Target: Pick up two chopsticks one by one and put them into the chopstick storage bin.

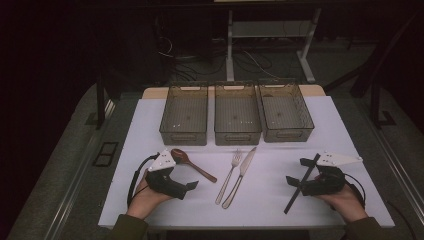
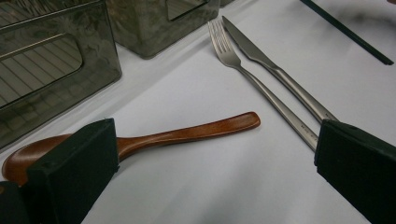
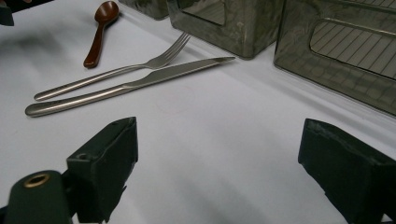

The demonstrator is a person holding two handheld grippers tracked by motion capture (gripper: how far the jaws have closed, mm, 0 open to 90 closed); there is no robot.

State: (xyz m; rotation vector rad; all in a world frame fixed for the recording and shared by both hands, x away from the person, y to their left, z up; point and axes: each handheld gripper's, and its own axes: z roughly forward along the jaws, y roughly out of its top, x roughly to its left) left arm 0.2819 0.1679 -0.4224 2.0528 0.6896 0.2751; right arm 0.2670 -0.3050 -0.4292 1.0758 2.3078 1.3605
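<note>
You are working on a white table top (image 1: 310,135) that lies over a wooden board, with grey floor on both sides and a dark room behind, where white desk legs (image 1: 231,45) and loose cables (image 1: 200,62) stand on the floor.

Along the far side of the table sit three clear, smoky bins in a row, close together: the left bin (image 1: 184,114), the middle bin (image 1: 237,113) and the right bin (image 1: 286,111). All three look empty apart from a few small specks on their bottoms.

In front of the bins lie the pieces of cutlery. The wooden spoon (image 1: 192,163) lies just beside your left gripper (image 1: 192,184), bowl toward the left bin, handle pointing to the table's middle. The fork (image 1: 229,176) and the knife (image 1: 240,176) lie side by side in the centre, very close or touching, tips toward the middle bin. A black stick (image 1: 302,182) lies slanted in front of your right gripper (image 1: 295,176).

Your left gripper's jaws stand wide apart with nothing between them; in the left gripper view one jaw overlaps the spoon's bowl. Your right gripper's jaws are also spread wide and grip nothing, with bare table between them.

The near edge lies just behind your hands. Bare table lies between cutlery and bins and on either side of the fork and knife.
</note>
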